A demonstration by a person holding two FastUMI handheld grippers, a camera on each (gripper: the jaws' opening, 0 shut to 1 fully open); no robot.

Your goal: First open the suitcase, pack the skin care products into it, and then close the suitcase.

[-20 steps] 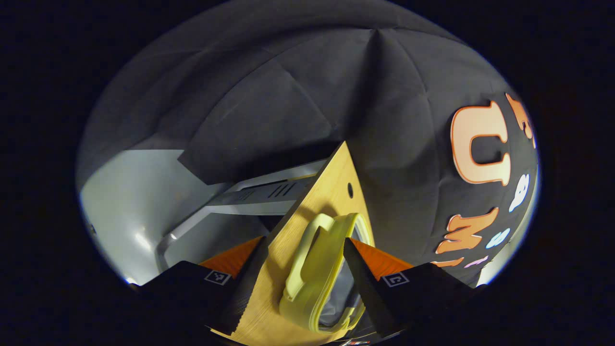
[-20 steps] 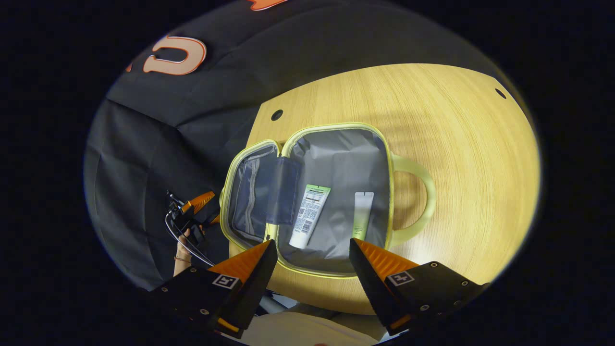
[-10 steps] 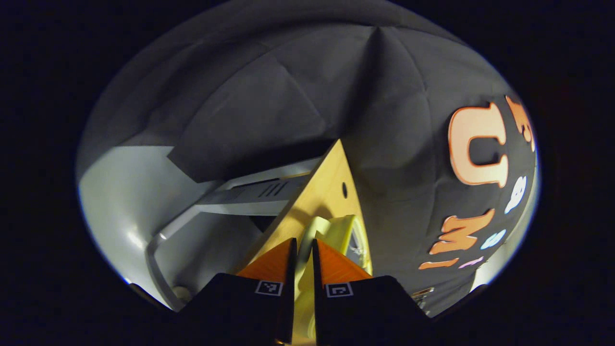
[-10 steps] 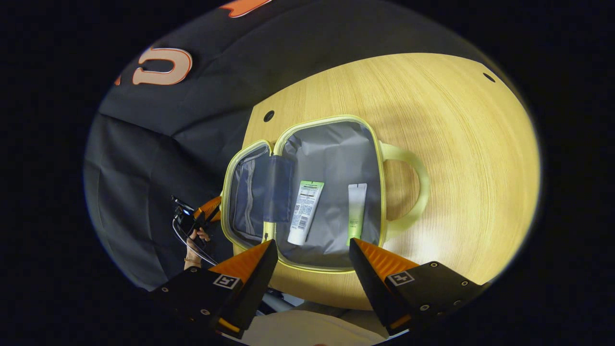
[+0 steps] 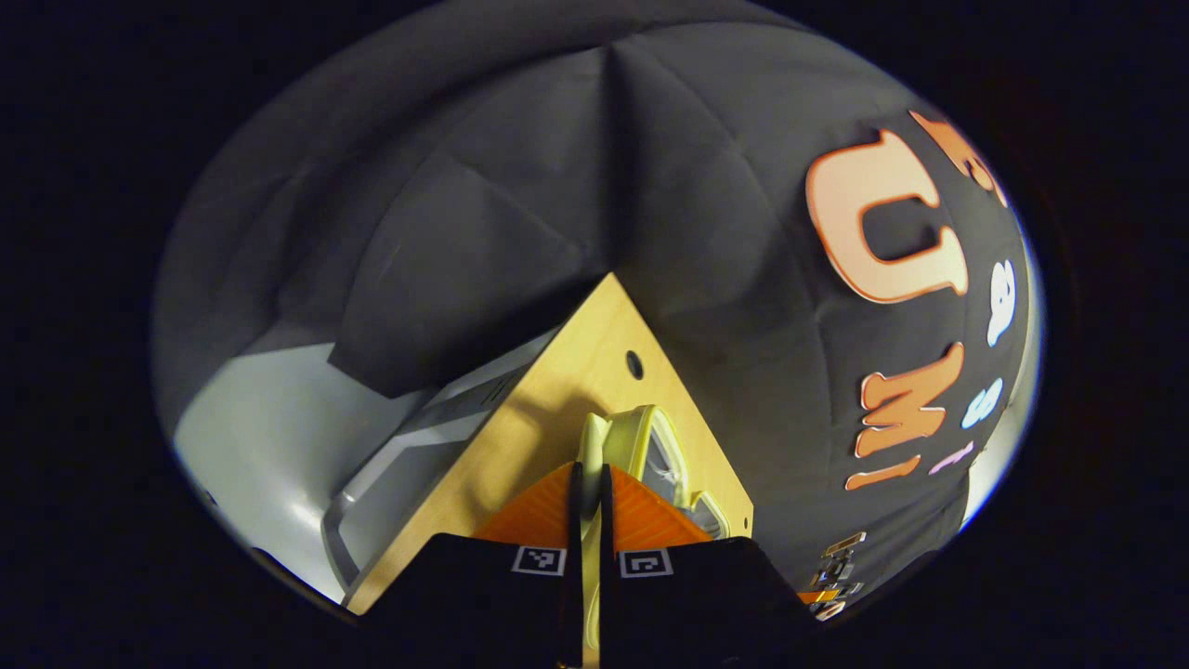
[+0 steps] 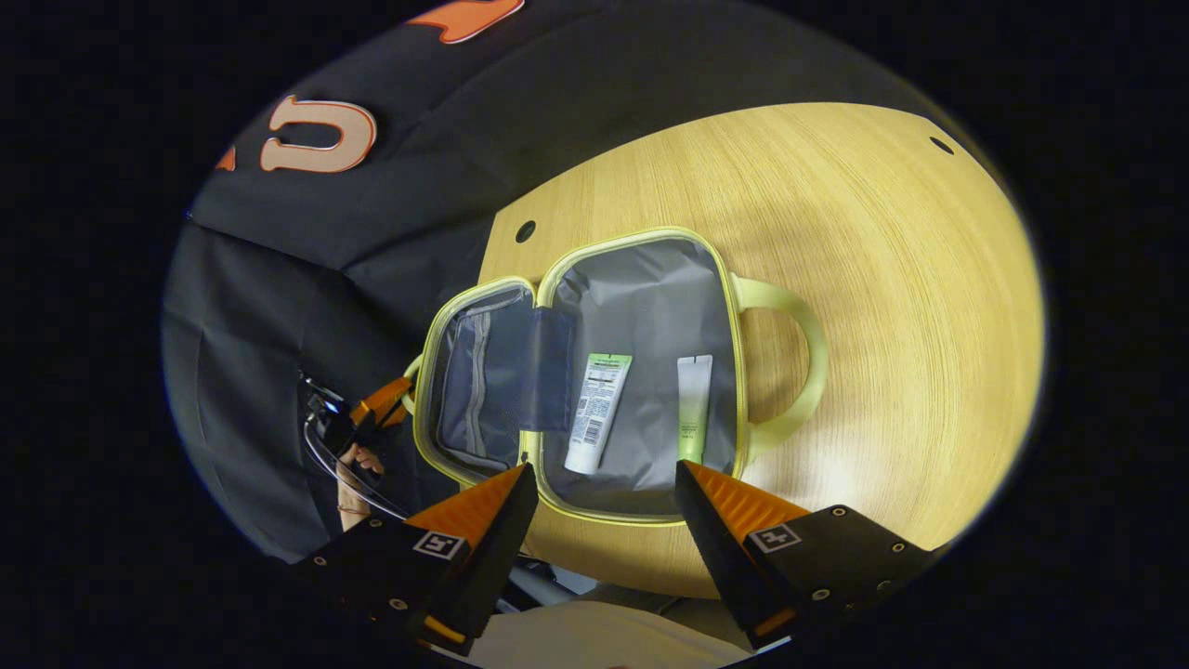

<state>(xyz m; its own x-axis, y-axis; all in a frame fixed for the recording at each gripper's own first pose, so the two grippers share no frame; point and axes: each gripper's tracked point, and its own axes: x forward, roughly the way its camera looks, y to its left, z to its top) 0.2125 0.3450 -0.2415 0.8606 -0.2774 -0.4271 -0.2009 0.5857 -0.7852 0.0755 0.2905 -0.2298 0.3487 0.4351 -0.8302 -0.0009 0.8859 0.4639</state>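
I'm clamping my left gripper (image 5: 587, 483) on the suitcase (image 6: 641, 372) lid handle (image 5: 594, 441); my right gripper (image 6: 604, 483) is hovering spread apart above the open suitcase, two tubes (image 6: 599, 409) lying inside.

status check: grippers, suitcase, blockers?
Left gripper shut on lid handle. Right gripper open, above suitcase. Suitcase open on table, two tubes inside. Nothing blocking.

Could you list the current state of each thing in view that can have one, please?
Suitcase: open, flat on the wooden table.
Suitcase lid: folded out over the table edge, its handle pinched.
White tube: lying inside.
Green tube: lying inside.
Left gripper: shut on the lid's handle.
Right gripper: open, empty, above the suitcase.
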